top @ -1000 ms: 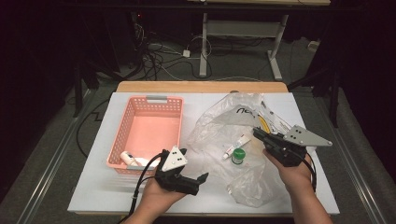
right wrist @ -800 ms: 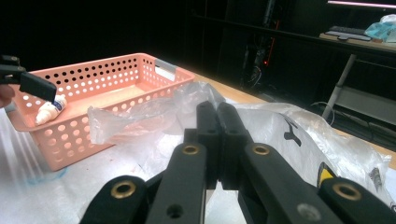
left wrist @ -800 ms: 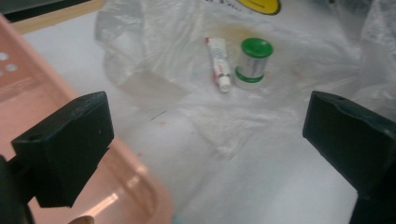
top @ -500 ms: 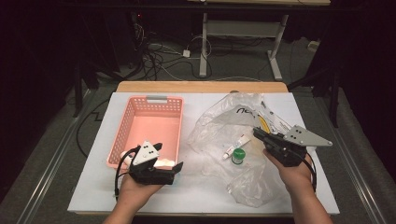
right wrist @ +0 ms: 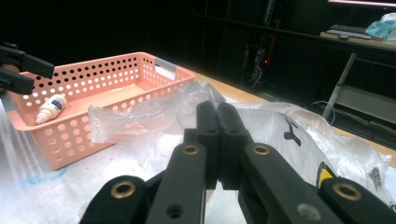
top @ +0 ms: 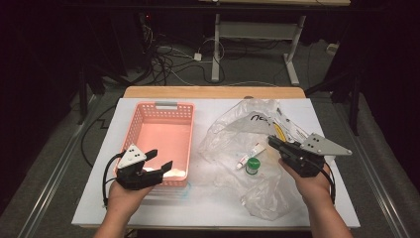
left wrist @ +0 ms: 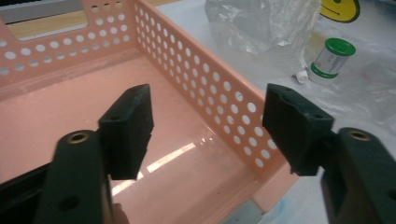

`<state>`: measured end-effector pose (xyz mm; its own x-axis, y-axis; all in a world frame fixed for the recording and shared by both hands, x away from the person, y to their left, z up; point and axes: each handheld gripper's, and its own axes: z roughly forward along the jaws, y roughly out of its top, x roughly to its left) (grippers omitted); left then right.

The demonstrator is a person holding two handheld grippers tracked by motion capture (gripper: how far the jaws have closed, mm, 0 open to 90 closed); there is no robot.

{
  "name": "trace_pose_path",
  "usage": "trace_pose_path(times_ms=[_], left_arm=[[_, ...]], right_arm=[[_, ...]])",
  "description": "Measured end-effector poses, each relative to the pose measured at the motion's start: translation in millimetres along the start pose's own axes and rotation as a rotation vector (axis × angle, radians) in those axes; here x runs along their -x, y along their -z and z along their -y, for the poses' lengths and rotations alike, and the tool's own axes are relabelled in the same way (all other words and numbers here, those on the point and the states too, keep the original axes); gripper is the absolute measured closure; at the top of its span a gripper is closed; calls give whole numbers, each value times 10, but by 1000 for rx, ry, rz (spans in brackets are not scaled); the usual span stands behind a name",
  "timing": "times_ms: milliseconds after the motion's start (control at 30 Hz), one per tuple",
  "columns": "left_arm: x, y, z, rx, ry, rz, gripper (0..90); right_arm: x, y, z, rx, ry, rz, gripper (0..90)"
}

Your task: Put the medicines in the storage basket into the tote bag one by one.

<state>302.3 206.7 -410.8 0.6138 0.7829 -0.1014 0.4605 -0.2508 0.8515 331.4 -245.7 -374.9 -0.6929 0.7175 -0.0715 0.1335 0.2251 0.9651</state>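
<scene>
Basket (top: 163, 139), pink and perforated, takes up the left half of the white table (top: 208, 208), its long axis running away from the person. A small white dropper bottle (right wrist: 51, 108) lies on its floor against the near wall, where the right gripper view shows it resting on its side. Over that near end hangs the left gripper (top: 159, 164), jaws spread wide and empty, one inside the basket wall and one outside it. To the right of the basket spreads a crumpled clear plastic bag (top: 247, 134), and on it sit a green-capped jar (top: 253, 165) and, just beside it, a slim white tube (top: 250, 155) lying slantwise toward the basket. The right gripper (top: 275, 142) rests on the bag's right side, jaws pressed together; they seem to pinch the film, though I cannot be sure. From the left gripper the jar and tube lie off to the right, well apart; the right one is far nearer, but it seems busy with the bag.
</scene>
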Motion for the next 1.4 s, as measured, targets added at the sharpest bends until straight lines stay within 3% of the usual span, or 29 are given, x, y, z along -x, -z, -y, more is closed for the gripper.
trace_pose_path(times_ms=[200,267,333,433,567,633,800,1033,1200,1267,1400], left_arm=[[-179,71,-24,-18,67,-32,516],[-233,79,-39,-47,96,-85,624],[-300,104,-36,-64,109,-95,675],[-403,144,-18,-96,116,-107,740],[-495,195,13,-131,108,-87,806],[-529,223,36,-153,107,-108,876],[-604,238,67,-229,121,-117,877],[-665,143,25,-423,118,-118,879],[-704,105,-22,-497,110,-153,878],[-739,85,-35,-540,126,-133,878],[-759,16,-40,-605,116,-131,878]], right_arm=[[-10,-22,12,-9,-1,-2,900],[-16,-37,17,-12,-3,-5,900],[-19,-47,20,-14,2,-7,900],[-24,-54,24,-18,-1,-5,900],[-25,-54,28,-20,-3,-5,900],[-24,-51,26,-19,-4,-5,900],[-24,-48,21,-14,5,-6,900],[-28,-32,8,-10,4,-2,899],[-34,-28,2,-9,4,-4,897],[-35,-25,-1,-8,4,-4,894],[-36,-22,-2,-6,4,-3,895]])
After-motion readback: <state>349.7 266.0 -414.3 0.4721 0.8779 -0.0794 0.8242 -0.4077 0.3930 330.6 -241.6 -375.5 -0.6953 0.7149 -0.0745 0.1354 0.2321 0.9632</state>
